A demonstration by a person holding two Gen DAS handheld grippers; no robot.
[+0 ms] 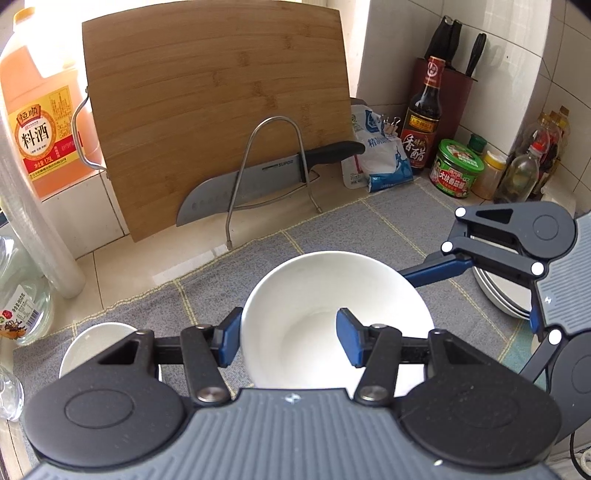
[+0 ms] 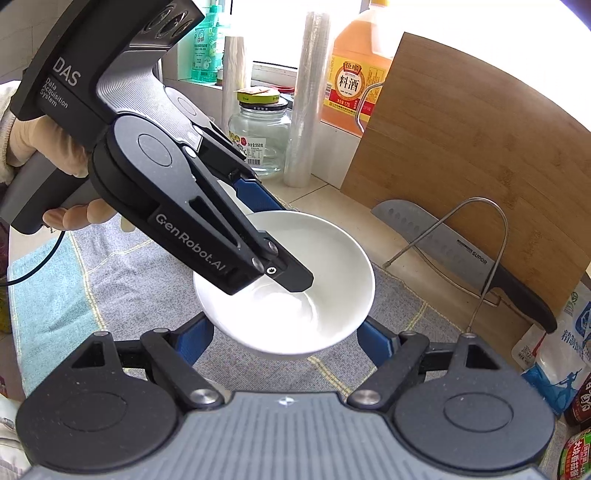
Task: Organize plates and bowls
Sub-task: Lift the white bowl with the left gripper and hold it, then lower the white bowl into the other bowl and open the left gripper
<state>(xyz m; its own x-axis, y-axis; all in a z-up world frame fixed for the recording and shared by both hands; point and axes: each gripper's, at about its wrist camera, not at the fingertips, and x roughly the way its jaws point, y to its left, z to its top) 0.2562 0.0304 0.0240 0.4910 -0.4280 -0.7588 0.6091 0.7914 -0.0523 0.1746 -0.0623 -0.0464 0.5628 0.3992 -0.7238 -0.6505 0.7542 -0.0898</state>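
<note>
Countertop [image 1: 122,266] under grey checked mat [image 1: 388,221], white-tiled corner [image 1: 461,26] behind.

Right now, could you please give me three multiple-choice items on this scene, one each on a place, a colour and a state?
1. Where is the knife?
A. propped in the wire rack in front of the cutting board
B. in the knife block
C. flat on the grey cloth

2. What colour is the large bowl?
A. blue
B. white
C. green

3. On the left claw, how do the fingers stand?
A. both outside the large bowl
B. both well clear of it
C. one inside it, one outside

Answers:
1 A, the blade passes through the wire loop at the board's foot.
2 B, it is white inside and out.
3 C, the rim runs between the two fingers.
</note>
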